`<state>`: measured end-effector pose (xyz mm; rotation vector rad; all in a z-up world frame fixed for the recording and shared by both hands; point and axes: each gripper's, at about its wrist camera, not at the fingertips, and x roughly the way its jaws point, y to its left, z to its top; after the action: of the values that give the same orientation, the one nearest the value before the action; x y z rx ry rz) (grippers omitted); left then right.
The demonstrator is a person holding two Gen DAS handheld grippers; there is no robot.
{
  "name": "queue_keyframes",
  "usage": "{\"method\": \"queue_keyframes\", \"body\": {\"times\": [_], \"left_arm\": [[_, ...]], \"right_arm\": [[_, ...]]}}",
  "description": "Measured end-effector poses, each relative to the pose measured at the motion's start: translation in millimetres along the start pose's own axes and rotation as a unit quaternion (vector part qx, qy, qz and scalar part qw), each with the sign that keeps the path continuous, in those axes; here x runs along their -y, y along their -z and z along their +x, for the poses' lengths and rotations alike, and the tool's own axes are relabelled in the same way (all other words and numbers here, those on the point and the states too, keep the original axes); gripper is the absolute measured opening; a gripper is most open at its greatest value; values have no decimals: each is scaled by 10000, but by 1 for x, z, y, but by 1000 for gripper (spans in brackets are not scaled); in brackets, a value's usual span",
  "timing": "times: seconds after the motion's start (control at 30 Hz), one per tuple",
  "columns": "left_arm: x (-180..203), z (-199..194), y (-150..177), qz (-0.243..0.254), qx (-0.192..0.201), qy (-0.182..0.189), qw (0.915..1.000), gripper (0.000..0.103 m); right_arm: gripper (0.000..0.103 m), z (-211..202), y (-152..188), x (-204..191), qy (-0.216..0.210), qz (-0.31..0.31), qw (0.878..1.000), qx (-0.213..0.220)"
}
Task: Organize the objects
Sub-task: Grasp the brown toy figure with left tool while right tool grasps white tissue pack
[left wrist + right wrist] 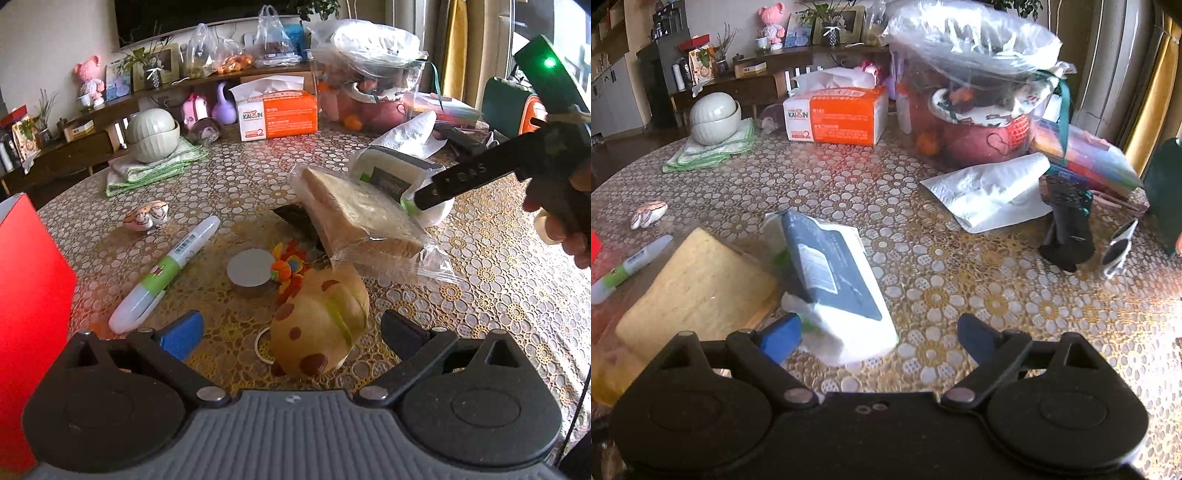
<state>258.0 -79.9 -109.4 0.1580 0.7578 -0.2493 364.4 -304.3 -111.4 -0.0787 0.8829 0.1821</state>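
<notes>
Tissue pack (834, 291) lies between the right gripper's (879, 338) spread fingers.

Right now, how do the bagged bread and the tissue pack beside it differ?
The bread is tan and sits in a clear bag; the tissue pack is white with a dark label. The bread leans across the things under it, and the tissue pack is propped up behind it. Both are wrapped in plastic.
</notes>
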Motion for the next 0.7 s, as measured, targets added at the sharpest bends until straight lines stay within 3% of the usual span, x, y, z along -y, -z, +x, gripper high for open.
{"method": "queue_keyframes", "body": {"times": [0.3, 0.4, 0.47, 0.57, 0.7], "left_arm": [[5, 4, 2, 215, 236, -70, 9995, 102], [8, 5, 3, 328, 242, -109, 9991, 102], [10, 5, 4, 387, 269, -115, 9988, 100], [11, 5, 5, 431, 230, -33, 9988, 86], [15, 2, 5, 498, 231, 241, 9982, 54]], "right_arm": [[77, 13, 1, -5, -131, -8, 9999, -70], [68, 13, 2, -7, -162, -20, 9999, -47], [56, 13, 2, -8, -116, -37, 9999, -53], [54, 11, 3, -9, -113, -25, 9999, -38], [44, 8, 4, -10, -58, -55, 10000, -9]]}}
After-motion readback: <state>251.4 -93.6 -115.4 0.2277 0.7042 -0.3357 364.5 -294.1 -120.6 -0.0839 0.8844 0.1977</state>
